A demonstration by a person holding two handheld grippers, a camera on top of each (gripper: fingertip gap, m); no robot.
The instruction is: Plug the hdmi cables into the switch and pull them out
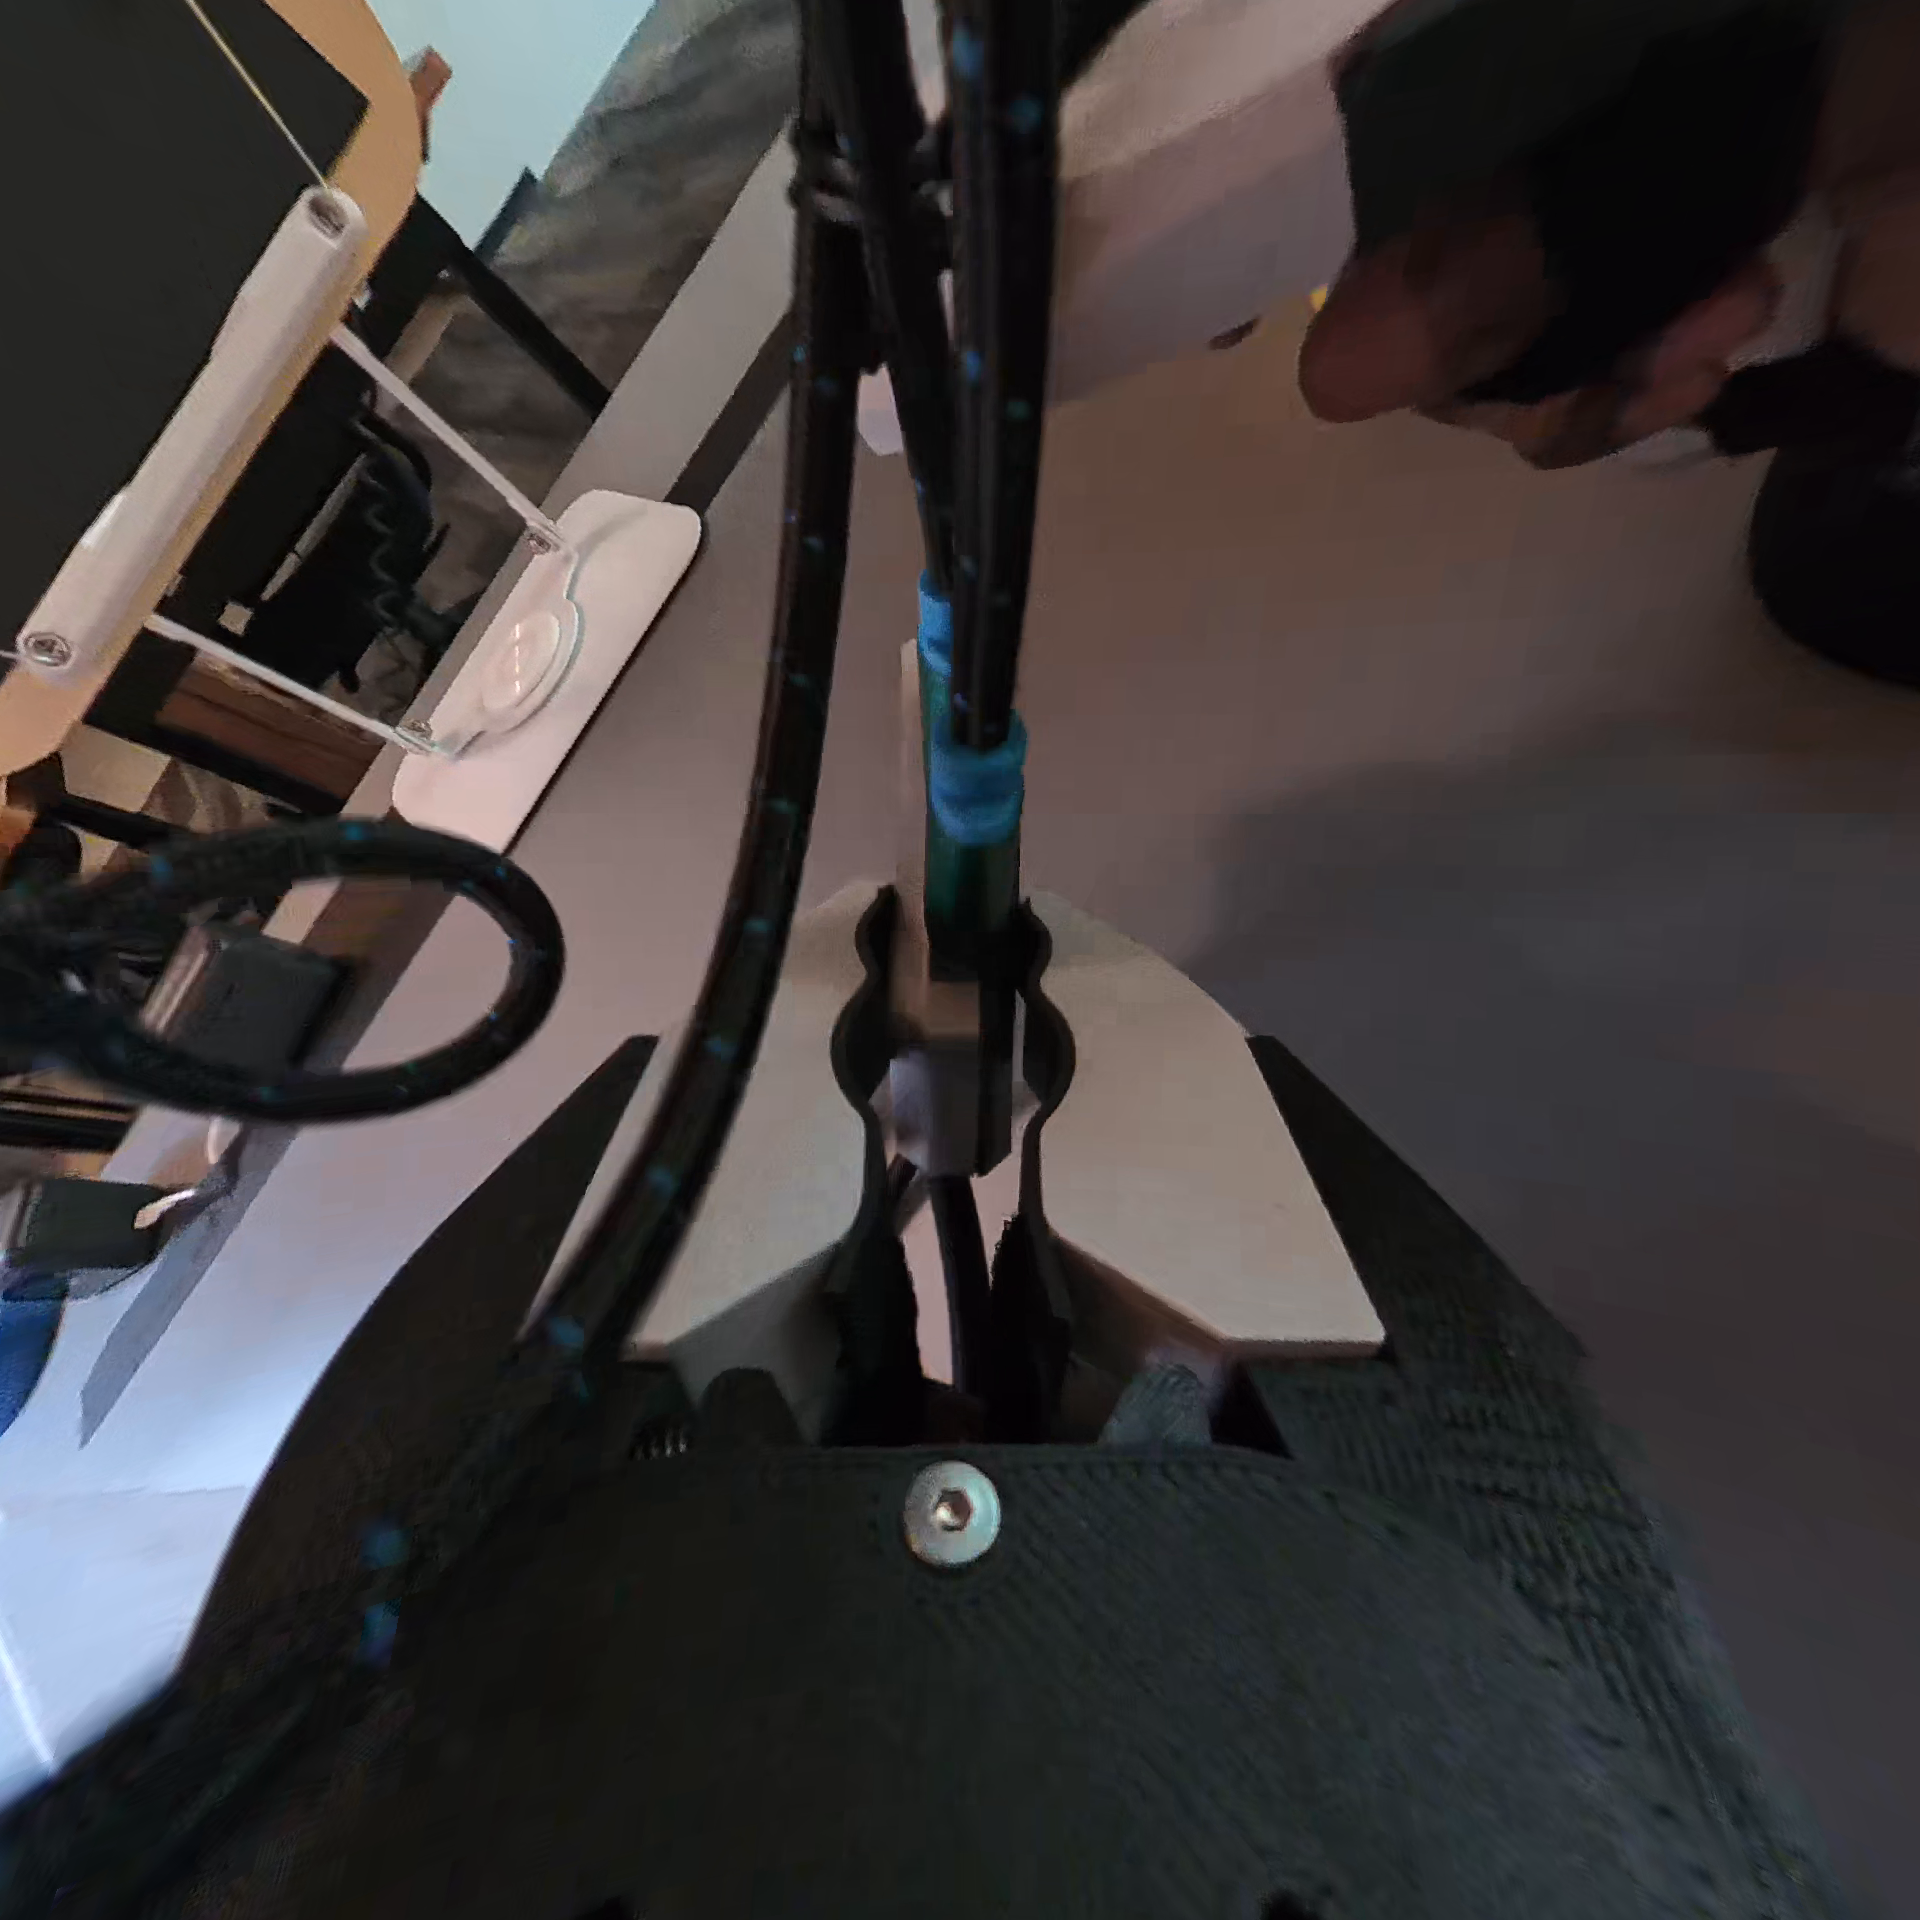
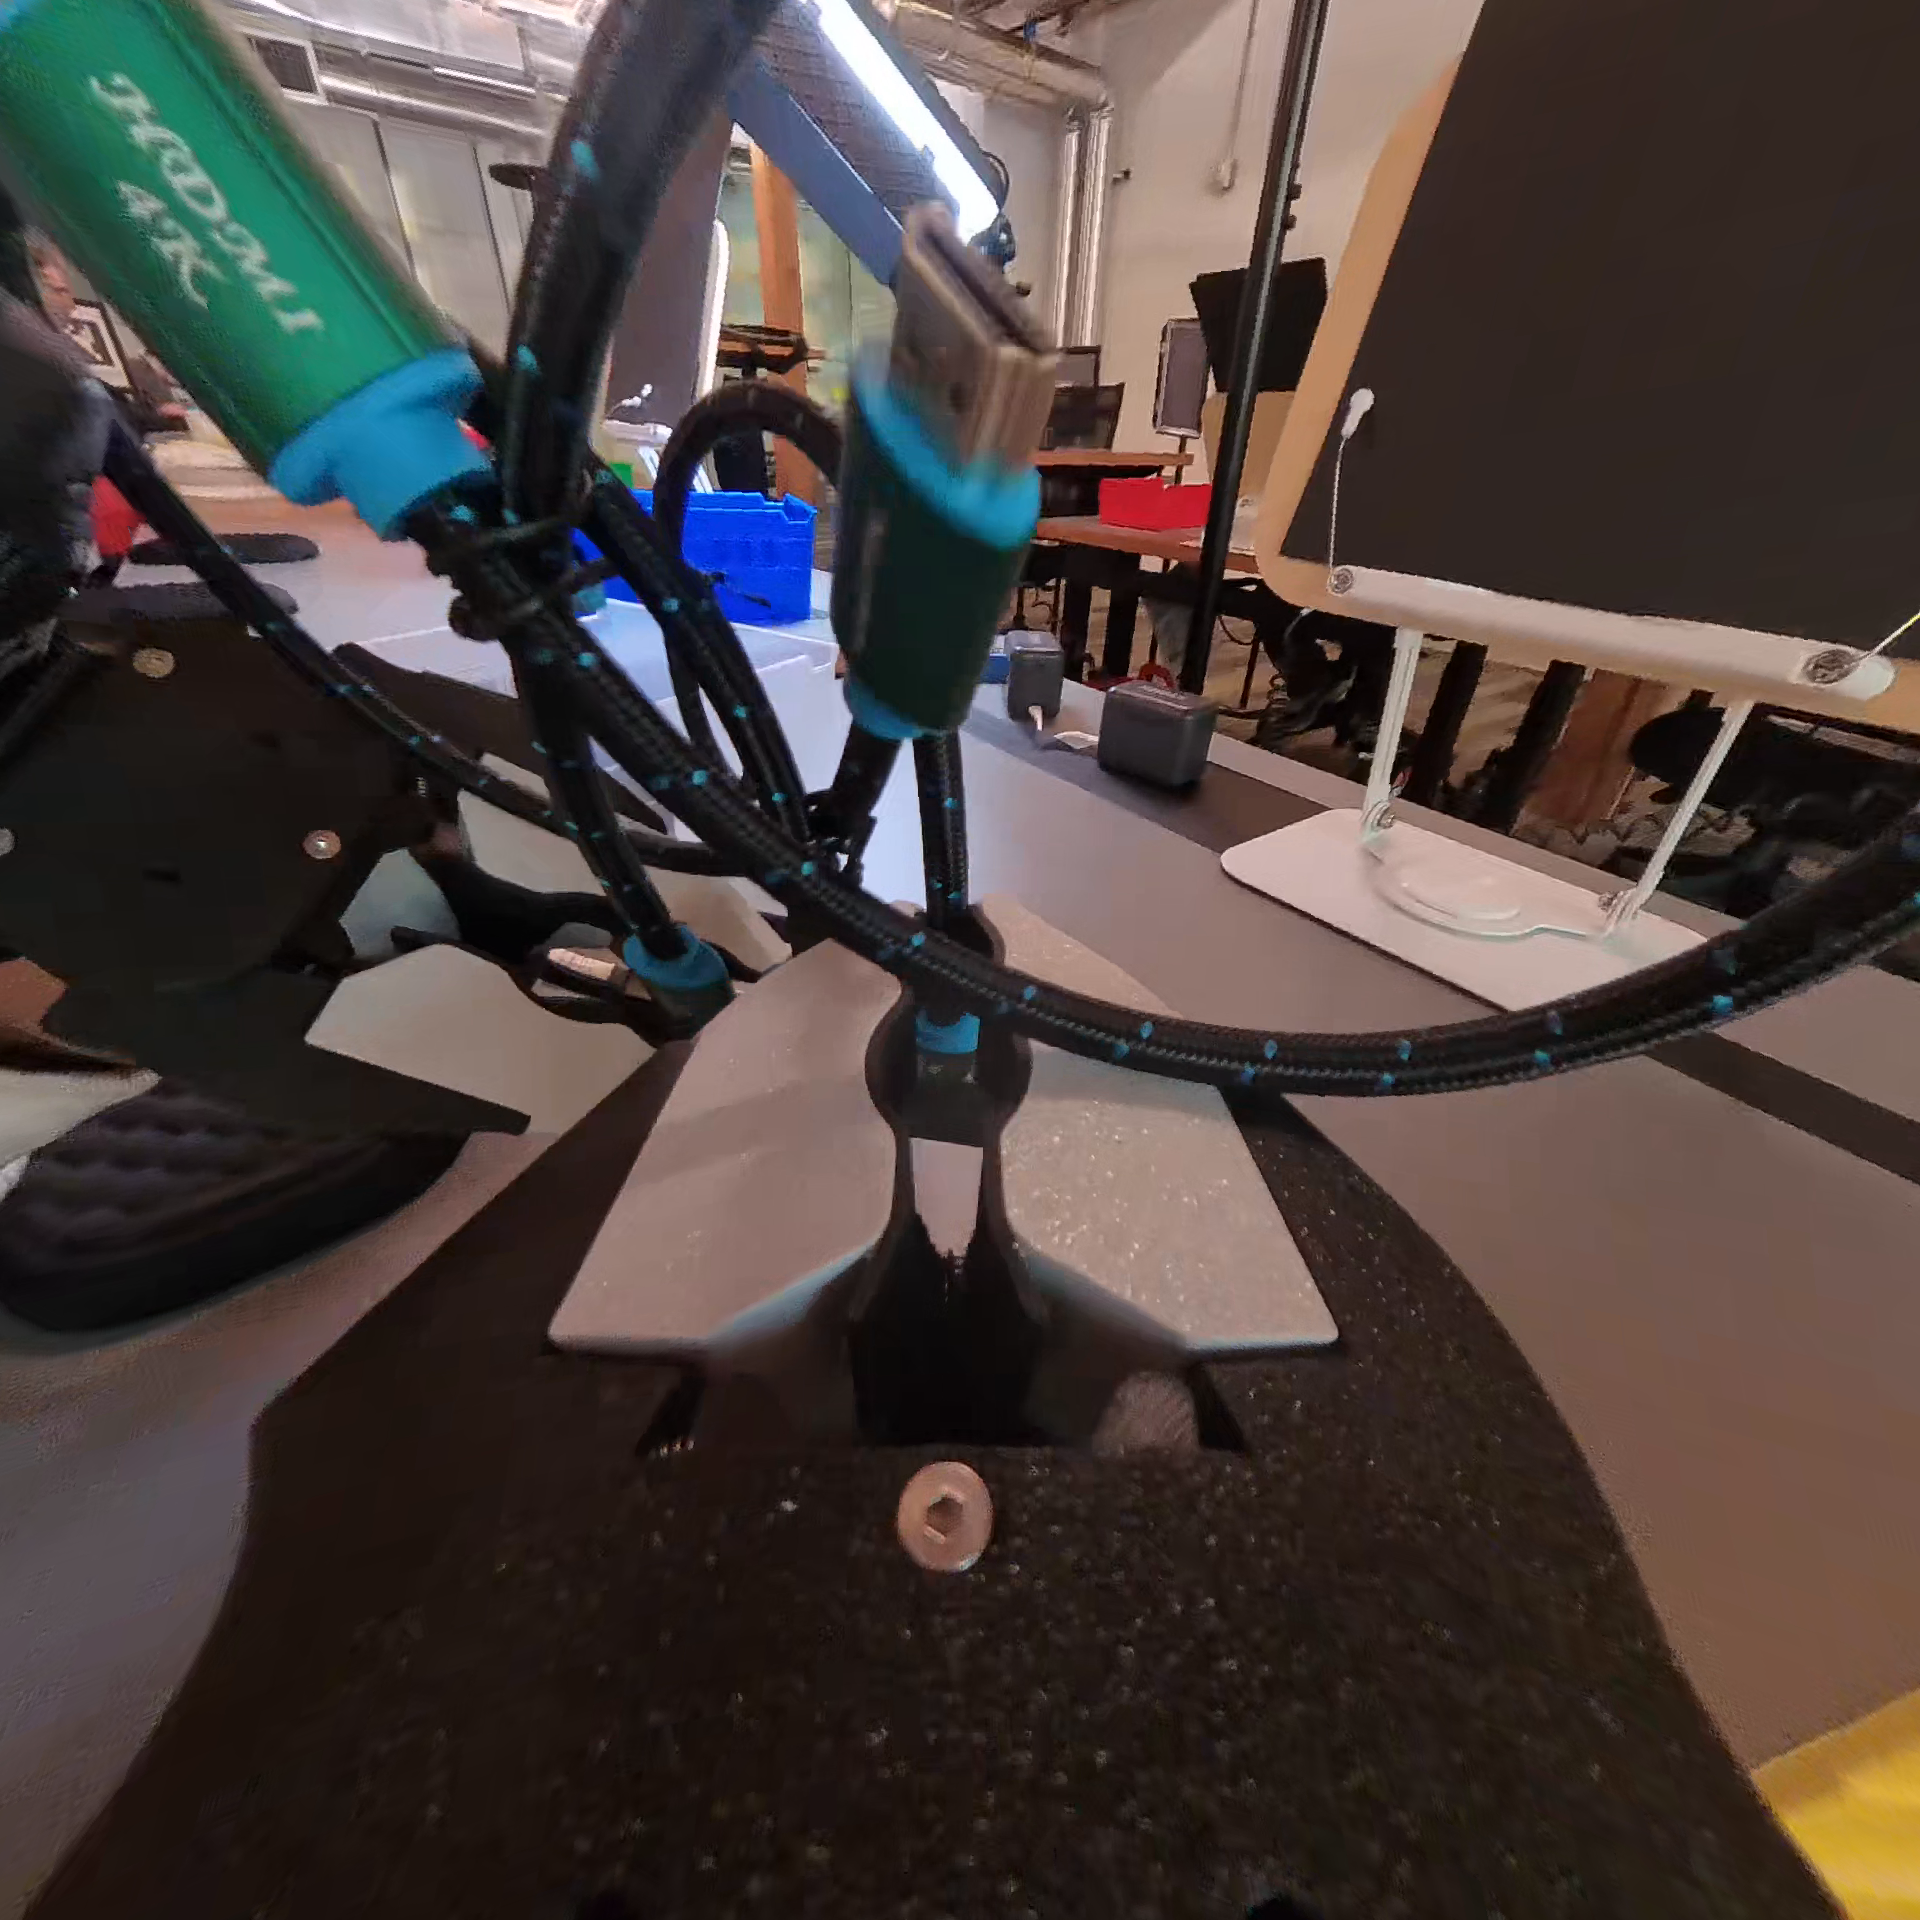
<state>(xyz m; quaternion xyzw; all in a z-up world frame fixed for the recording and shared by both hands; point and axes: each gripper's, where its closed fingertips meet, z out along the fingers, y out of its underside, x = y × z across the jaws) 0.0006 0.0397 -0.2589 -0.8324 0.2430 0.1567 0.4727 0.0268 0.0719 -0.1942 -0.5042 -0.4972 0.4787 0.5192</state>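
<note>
- HDMI cables (image 2: 1143,1029), black braid flecked with blue, crossed in a loose tangle above the grey table (image 2: 1558,1299) in the right wrist view.
- The left gripper (image 1: 951,1023) was clenched on a small white block, presumably the switch (image 1: 935,1013); a green plug (image 1: 971,883) with a blue collar ran into the block's far end, and a thin black lead left its near end between the fingers.
- A second braided cable (image 1: 779,727) curved past the left finger toward the table's far edge.
- The right gripper (image 2: 948,1060) was clamped around a green plug with a blue collar (image 2: 945,1039), its cable rising straight up from the fingertips.
- Higher up in the right wrist view, a free plug (image 2: 925,582) hung in the air with its bare metal connector tilted up and right, touching nothing.
- A larger green plug body (image 2: 208,239) bearing white lettering filled that view's top left corner.
- The left gripper also showed at that view's left side, above a dark padded rest (image 2: 177,1205) on the table.
- A white stand (image 2: 1455,894) carrying a dark panel stood near the table's far edge.
- A hand (image 1: 1538,343) appeared at the top right of the left wrist view.
</note>
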